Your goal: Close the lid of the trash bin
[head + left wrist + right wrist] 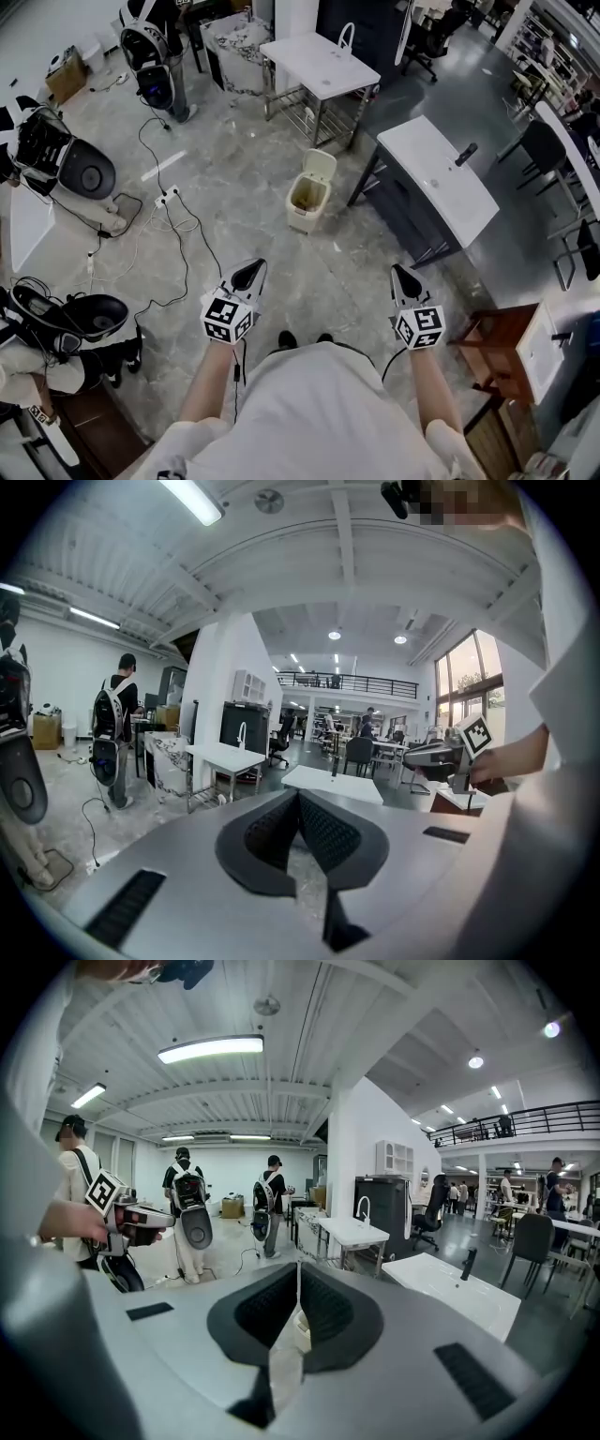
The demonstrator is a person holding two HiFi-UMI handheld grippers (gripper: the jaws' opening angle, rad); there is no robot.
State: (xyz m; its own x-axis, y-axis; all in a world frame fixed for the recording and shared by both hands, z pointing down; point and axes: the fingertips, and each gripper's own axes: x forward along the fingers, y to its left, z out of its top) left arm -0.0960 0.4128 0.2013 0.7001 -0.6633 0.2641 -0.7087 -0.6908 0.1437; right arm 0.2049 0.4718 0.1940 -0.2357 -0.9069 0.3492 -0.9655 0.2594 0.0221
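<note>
Open floor [255, 220] before trash bin [309, 194]

Head view steeply down; gripper views near-level, sharing white table [319, 64]

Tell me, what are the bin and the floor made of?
The bin looks like cream plastic with a smooth, dull finish: thin moulded walls and a light lid standing open. The floor looks like polished stone, or tile made to look like it: grey cloudy veins and a soft shine. Which of the two, I can't tell.
</note>
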